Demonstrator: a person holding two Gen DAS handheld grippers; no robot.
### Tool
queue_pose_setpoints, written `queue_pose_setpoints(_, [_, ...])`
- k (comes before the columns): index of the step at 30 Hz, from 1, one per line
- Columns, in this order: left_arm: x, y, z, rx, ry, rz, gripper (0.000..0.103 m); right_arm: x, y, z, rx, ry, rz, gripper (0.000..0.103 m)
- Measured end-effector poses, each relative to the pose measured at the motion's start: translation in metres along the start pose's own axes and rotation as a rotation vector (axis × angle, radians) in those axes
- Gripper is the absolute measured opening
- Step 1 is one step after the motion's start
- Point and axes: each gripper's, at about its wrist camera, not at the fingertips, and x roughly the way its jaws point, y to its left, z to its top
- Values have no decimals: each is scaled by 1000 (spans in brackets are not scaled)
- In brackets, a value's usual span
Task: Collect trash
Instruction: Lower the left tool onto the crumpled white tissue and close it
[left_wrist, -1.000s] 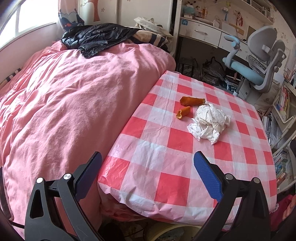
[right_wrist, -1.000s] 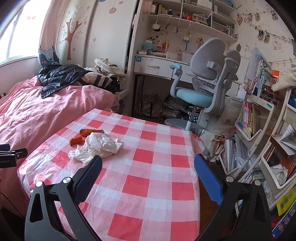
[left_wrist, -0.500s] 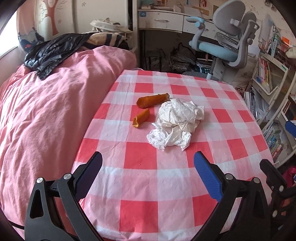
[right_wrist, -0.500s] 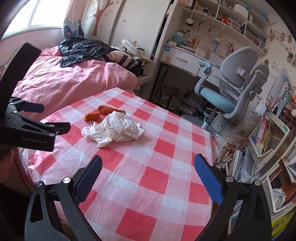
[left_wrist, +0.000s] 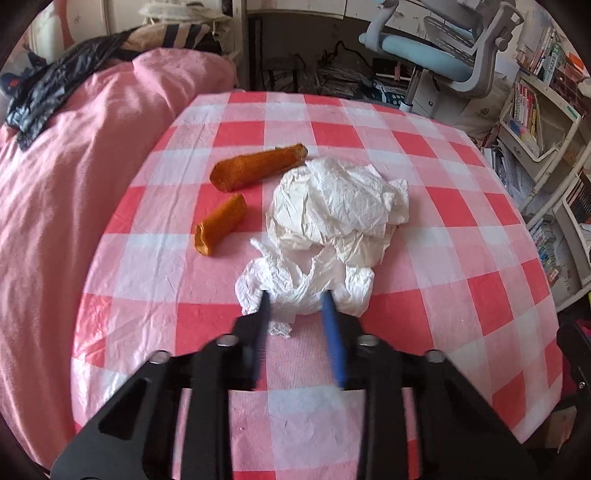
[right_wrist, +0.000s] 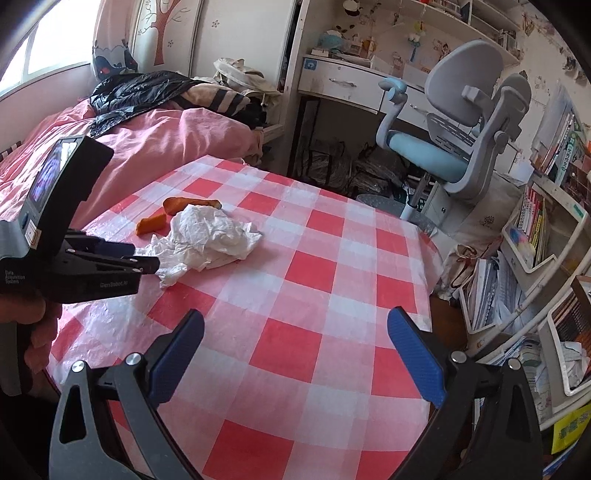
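Note:
A crumpled white tissue (left_wrist: 332, 225) lies on the red-and-white checked tablecloth (left_wrist: 424, 302); it also shows in the right wrist view (right_wrist: 210, 240). Two orange peel pieces lie to its left, a long one (left_wrist: 255, 168) and a short one (left_wrist: 219, 223). My left gripper (left_wrist: 295, 295) has its blue fingers narrowed around the near edge of the tissue, touching it. In the right wrist view the left gripper (right_wrist: 147, 264) meets the tissue's near corner. My right gripper (right_wrist: 295, 343) is wide open and empty above the table's near right part.
A pink-covered bed (left_wrist: 74, 166) adjoins the table on the left, with a black jacket (right_wrist: 140, 88) on it. A grey and blue desk chair (right_wrist: 454, 147) and a desk stand beyond the table. Bookshelves (right_wrist: 546, 229) crowd the right side.
My left gripper has moved forward to the tissue and its jaws have narrowed from wide open to close around the tissue's near edge. The right gripper has stayed open and shifted slightly.

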Motion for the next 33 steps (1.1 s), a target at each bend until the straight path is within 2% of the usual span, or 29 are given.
queue_pose_setpoints(2, [-1, 12, -2, -52, 34, -52, 1, 3, 1, 3, 6, -2, 19, 95])
queue_pose_setpoints(6, [-37, 48, -2, -187, -21, -141, 1, 14, 4, 9, 26, -5, 68, 95])
queue_pose_setpoints(9, [-57, 64, -1, -218, -81, -133, 1, 25, 8, 12, 25, 13, 86, 95])
queue_pose_setpoints(12, [-41, 58, 2, -194, -33, -158, 1, 26, 9, 13, 33, 17, 90, 95])
queue_pose_setpoints(13, [-34, 53, 3, -183, -16, -163, 5, 25, 7, 13, 38, 11, 89, 95])
queue_pose_setpoints(15, [-20, 37, 7, -134, 10, -147, 29, 24, 3, 14, 55, 5, 87, 95])
queue_pose_setpoints(16, [-15, 27, 8, -103, 5, -116, 54, 25, 0, 14, 66, 9, 87, 95])
queue_pose_setpoints(17, [-12, 19, 10, -78, -12, -74, 71, 25, -3, 14, 75, 13, 87, 95])
queue_pose_setpoints(19, [-6, 8, 12, -39, -35, -22, 74, 26, -7, 13, 95, 15, 93, 95])
queue_pose_setpoints(21, [2, 3, 12, -23, -16, -17, 75, 28, -9, 14, 106, 12, 103, 95])
queue_pose_setpoints(22, [7, 2, 11, -20, -5, -12, 74, 29, -10, 15, 116, 7, 111, 95])
queue_pose_setpoints(23, [12, 2, 9, -13, 11, -14, 64, 32, -11, 16, 123, 5, 116, 95])
queue_pose_setpoints(24, [12, 1, 7, 4, 5, 2, 59, 36, -11, 18, 131, 4, 120, 95])
queue_pose_setpoints(25, [11, 1, 6, 24, 14, 13, 34, 40, -10, 20, 134, 5, 122, 95])
queue_pose_setpoints(26, [9, 4, 6, 25, 36, -9, 8, 44, -8, 21, 133, 6, 126, 95])
queue_pose_setpoints(28, [-2, 18, 4, -37, 67, -77, 4, 51, -2, 25, 122, 5, 147, 95])
queue_pose_setpoints(33, [-51, 43, 6, -71, -38, -76, 4, 58, 24, 36, 61, -17, 225, 95])
